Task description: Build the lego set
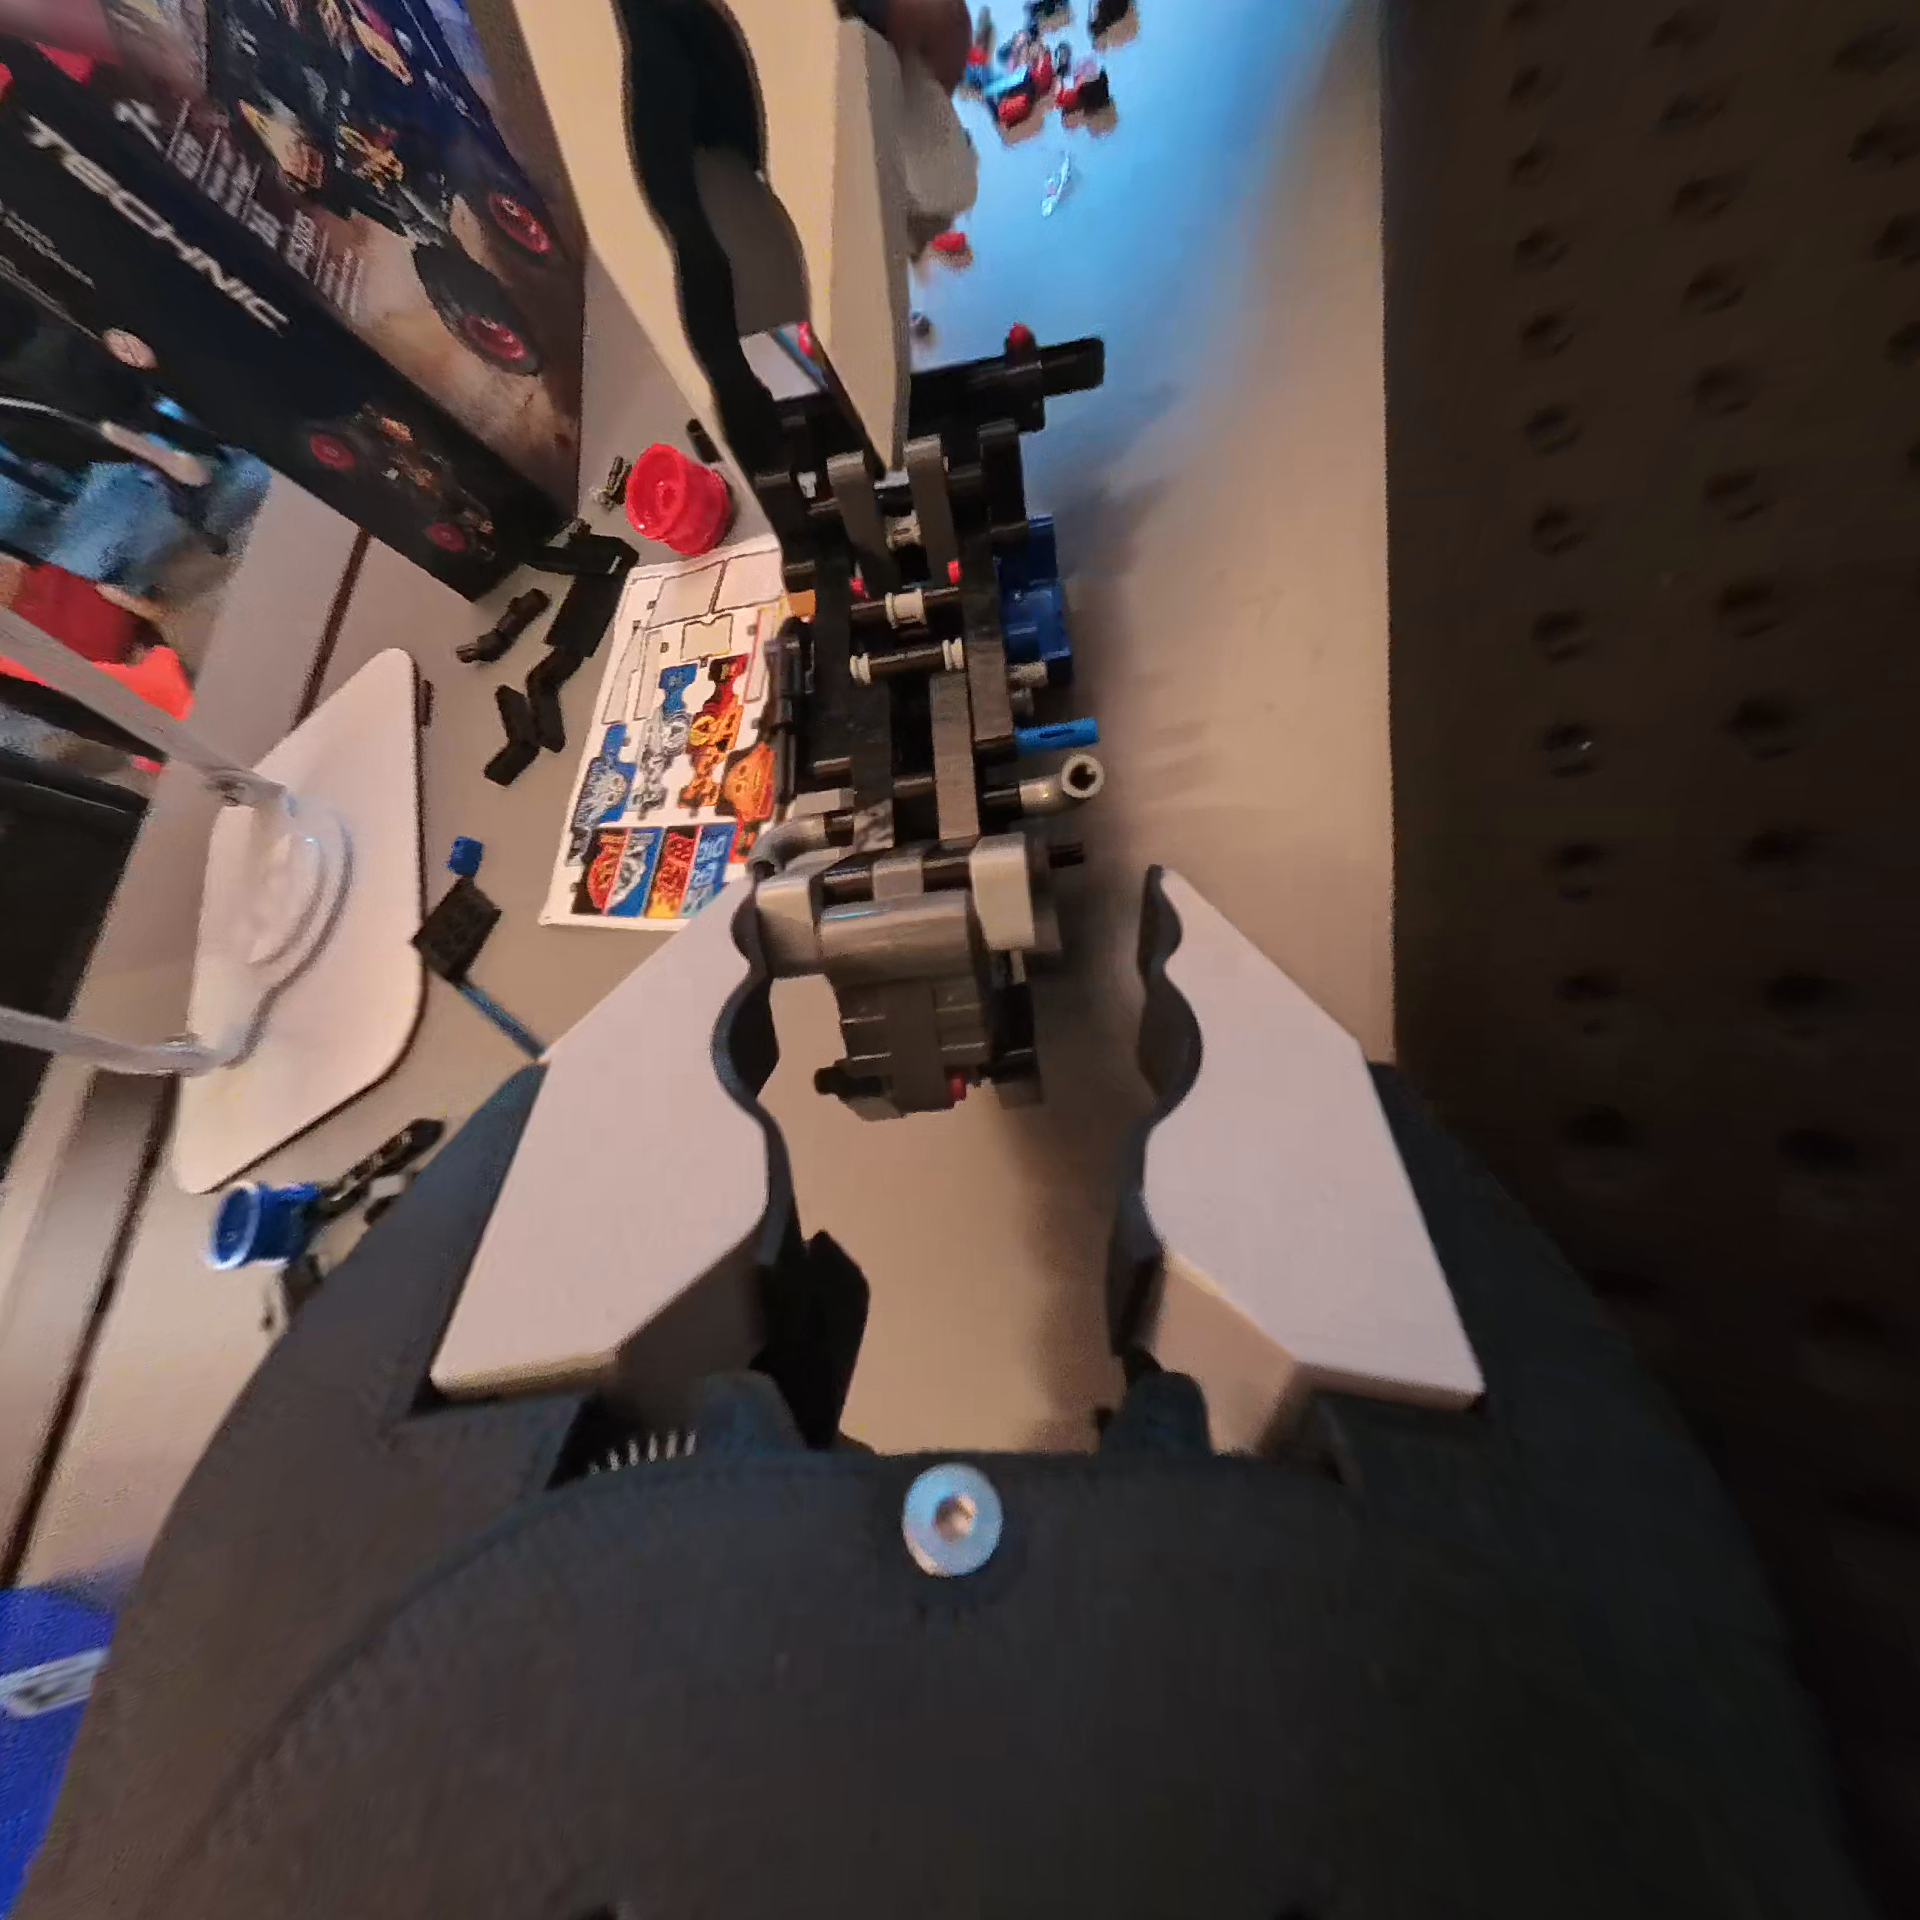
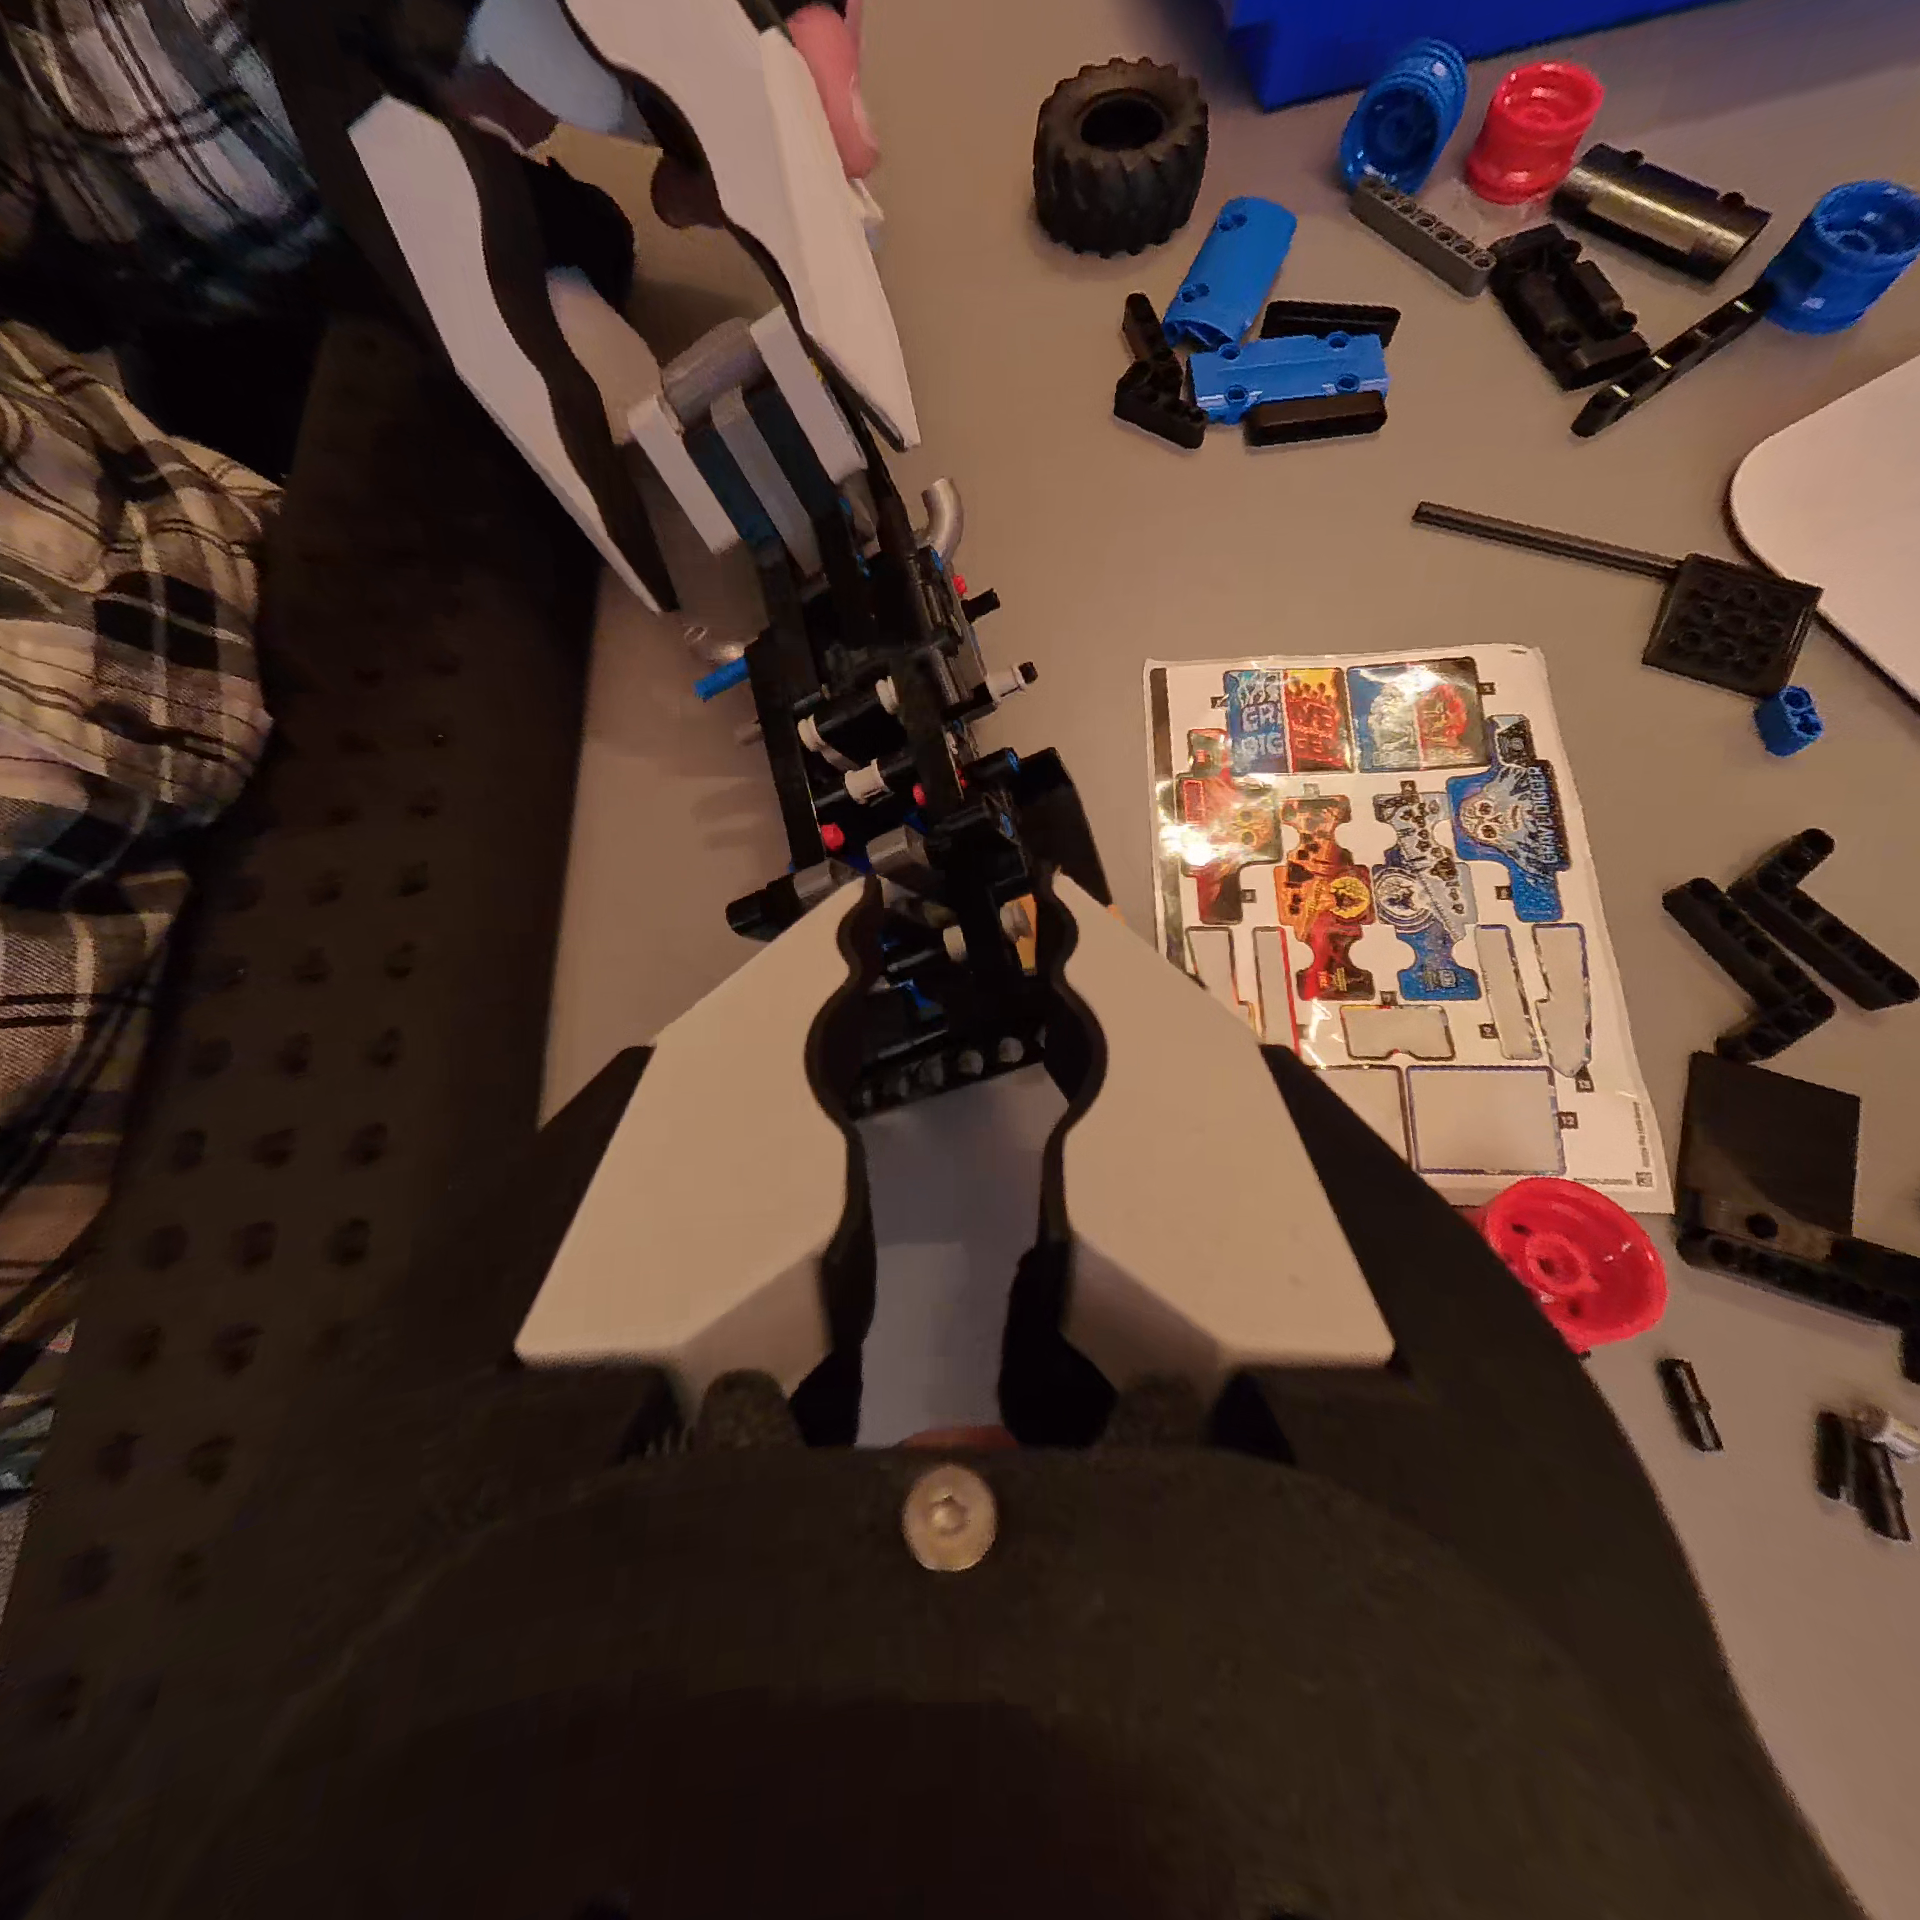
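Note:
The half-built black, grey and blue lego chassis (image 1: 914,675) lies along the table's edge; it also shows in the right wrist view (image 2: 894,727). My left gripper (image 1: 951,904) is open, its jaws on either side of the chassis's grey end: the left finger touches it, the right finger stands apart. My right gripper (image 2: 966,904) is shut on the opposite, black end of the chassis. Each gripper shows at the far end in the other's view: the right gripper (image 1: 821,395), the left gripper (image 2: 748,436).
A sticker sheet (image 2: 1371,883) lies beside the chassis. Around it are a red wheel hub (image 2: 1569,1268), a black tyre (image 2: 1122,156), blue panels (image 2: 1226,270) and black beams (image 2: 1787,935). The set's box (image 1: 260,260) and a white board (image 1: 312,914) stand farther off. A black perforated mat (image 2: 364,935) borders the table.

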A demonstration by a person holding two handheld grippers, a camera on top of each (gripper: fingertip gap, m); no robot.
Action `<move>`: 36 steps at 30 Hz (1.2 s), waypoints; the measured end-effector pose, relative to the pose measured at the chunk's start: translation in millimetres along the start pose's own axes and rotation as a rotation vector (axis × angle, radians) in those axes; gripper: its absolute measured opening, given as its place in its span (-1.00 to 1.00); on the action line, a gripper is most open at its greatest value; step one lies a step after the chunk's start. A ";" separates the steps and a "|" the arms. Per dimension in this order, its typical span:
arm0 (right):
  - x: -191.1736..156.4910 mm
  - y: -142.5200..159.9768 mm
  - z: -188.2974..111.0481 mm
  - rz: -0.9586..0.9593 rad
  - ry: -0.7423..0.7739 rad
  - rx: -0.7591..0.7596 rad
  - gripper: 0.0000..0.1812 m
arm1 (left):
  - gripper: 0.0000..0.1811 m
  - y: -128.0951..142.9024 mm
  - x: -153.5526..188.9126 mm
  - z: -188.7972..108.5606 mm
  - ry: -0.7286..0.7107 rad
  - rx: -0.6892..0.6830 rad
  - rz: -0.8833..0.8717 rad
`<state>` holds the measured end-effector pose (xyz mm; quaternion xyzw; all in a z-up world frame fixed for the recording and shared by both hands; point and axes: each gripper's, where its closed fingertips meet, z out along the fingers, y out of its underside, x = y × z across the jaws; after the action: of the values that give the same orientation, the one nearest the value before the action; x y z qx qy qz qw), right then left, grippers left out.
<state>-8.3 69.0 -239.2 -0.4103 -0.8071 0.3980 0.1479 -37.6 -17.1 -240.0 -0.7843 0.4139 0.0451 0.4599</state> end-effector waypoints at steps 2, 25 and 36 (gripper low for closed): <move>-0.7 1.3 1.9 -0.020 0.022 -0.005 -0.76 | -0.25 -3.6 -0.1 -3.4 0.024 0.030 -0.060; 34.2 -11.9 0.2 -0.163 0.423 0.038 -0.86 | -0.49 18.9 -56.6 11.4 -0.223 -0.056 0.063; 13.6 -18.3 -0.6 -0.405 0.578 0.027 -0.85 | -0.43 21.5 -27.0 6.5 -0.262 -0.064 0.255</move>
<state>-26.4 73.6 -226.0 -0.3354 -0.7915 0.2387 0.4518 -68.1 -0.8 -246.2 -0.7272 0.4448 0.2177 0.4752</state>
